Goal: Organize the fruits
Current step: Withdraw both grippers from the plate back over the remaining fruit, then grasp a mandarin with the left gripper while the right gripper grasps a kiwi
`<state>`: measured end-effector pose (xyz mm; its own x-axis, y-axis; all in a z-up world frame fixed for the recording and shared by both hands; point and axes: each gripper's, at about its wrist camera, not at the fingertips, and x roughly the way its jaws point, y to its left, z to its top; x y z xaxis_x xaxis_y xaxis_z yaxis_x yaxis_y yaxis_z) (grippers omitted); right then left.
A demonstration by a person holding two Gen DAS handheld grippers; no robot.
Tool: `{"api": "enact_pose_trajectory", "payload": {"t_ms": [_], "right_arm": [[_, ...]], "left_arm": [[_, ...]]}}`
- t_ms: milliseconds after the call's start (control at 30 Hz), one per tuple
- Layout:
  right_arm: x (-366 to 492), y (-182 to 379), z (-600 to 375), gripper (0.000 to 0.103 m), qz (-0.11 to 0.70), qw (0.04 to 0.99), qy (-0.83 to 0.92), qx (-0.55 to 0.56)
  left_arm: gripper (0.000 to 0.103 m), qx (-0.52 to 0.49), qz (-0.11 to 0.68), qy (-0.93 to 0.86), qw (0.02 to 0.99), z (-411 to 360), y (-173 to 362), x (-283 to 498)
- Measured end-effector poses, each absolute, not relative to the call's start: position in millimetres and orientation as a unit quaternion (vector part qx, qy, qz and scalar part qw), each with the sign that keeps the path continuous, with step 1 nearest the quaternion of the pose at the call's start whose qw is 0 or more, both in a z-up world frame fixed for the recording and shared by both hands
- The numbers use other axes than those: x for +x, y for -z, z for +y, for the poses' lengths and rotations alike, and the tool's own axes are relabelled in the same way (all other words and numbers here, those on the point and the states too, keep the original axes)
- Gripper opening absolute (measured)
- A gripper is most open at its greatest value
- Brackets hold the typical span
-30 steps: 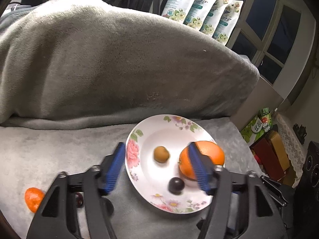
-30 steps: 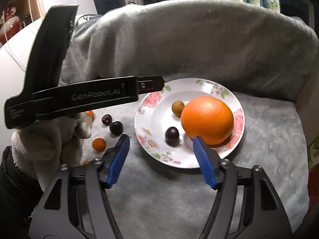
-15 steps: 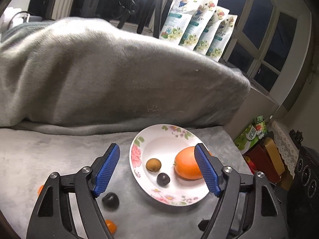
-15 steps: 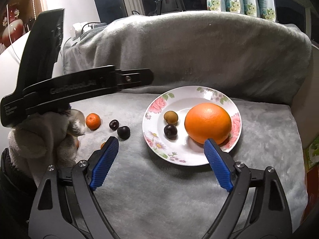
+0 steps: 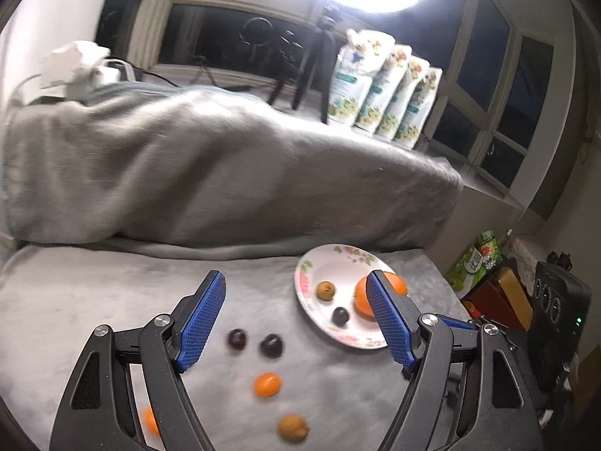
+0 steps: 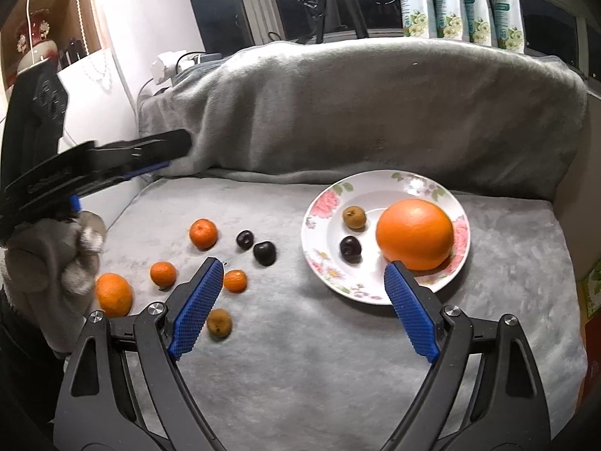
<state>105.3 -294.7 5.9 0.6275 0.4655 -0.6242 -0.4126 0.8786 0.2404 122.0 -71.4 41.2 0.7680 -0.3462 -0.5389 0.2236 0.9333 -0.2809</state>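
Large orange (image 6: 415,233): it sits on the plate's 3 o'clock half, just beyond the right-hand blue pad of your right tongs, not touched by it.
Brown fruit on plate (image 6: 354,217): it lies at about 10 o'clock from the orange, with a dark cherry on plate (image 6: 350,249) just below it at 8 o'clock from the orange.
Plate (image 6: 405,181): white with pink flowers, it rests on the grey blanket, at 1 o'clock from your right tongs.
Loose fruit: two dark cherries (image 6: 264,253) lie side by side at 9 o'clock from the plate, well off its rim. Further out at 9 o'clock are four mandarins (image 6: 203,233), and a brown fruit on blanket (image 6: 219,322) sits beside your right tongs' left-hand pad.
Right tongs (image 6: 303,302): you hold them released, jaws wide, nothing between the pads; bare blanket fills the gap.
Left tongs (image 5: 296,321): also released and wide. In the left wrist view the two cherries (image 5: 272,345) and one mandarin (image 5: 267,384) lie on the blanket between the arms, below the pads and untouched; the plate (image 5: 306,268) is at 1 o'clock, the orange (image 5: 360,297) partly hidden by the right-hand pad.
Your left hand (image 6: 56,263): gloved in grey, it shows at 9 o'clock in the right wrist view.
Blanket (image 6: 338,357): grey, it covers seat and backrest.
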Motion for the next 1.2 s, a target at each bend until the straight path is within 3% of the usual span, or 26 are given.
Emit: {"api": "enact_pose_trajectory", "payload": {"t_ms": [633, 933, 1200], "right_arm": [[99, 4, -243, 0.090, 0.379, 0.875, -0.298, 0.027], [92, 17, -227, 0.090, 0.392, 0.867, -0.307, 0.013], [89, 31, -220, 0.082, 0.409, 0.857, -0.315, -0.001]], "left_arm": [[0.077, -0.124, 0.309, 0.034, 0.942, 45, -17, 33], [0.077, -0.122, 0.323, 0.034, 0.938, 48, -1, 16], [0.066, -0.088, 0.347, 0.074, 0.931, 18, 11, 30]]}}
